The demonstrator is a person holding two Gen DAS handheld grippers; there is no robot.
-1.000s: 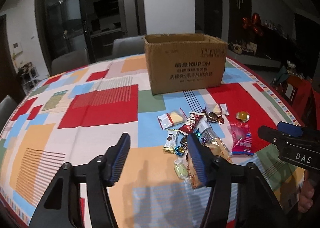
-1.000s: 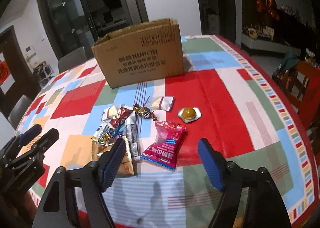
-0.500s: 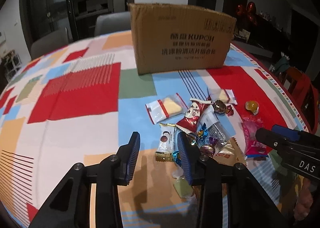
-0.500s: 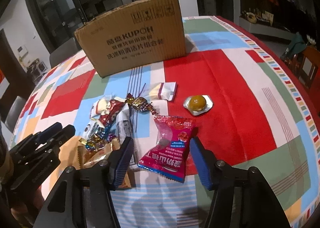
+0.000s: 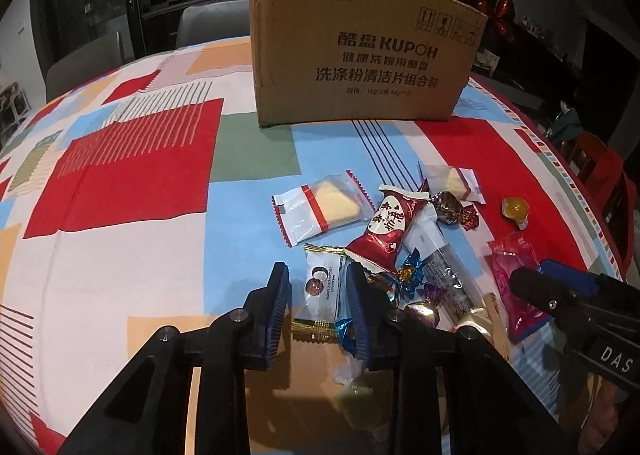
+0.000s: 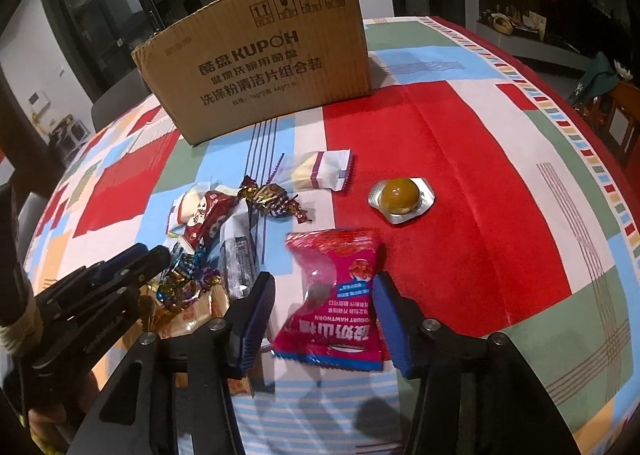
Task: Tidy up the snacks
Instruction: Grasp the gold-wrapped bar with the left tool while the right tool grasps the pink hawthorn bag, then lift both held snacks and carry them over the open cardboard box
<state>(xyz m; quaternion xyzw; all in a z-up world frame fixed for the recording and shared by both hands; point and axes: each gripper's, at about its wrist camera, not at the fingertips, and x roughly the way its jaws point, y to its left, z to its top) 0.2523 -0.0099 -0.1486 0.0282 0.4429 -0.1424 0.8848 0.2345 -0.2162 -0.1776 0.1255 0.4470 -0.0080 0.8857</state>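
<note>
Pink snack packet [image 6: 336, 303] lengthwise between right tool [image 6: 324, 319] fingers

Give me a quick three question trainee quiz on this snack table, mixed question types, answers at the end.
1. True or false: the cardboard box lies flat on its side.
2. Which packet sits between the right tongs: A) pink hawthorn packet, B) gold-wrapped candy, C) blister-packed yellow ball?
3. Fill in: the left tongs straddle a white packet with ___ ends.

Key: 1 false; 2 A; 3 gold.
</note>
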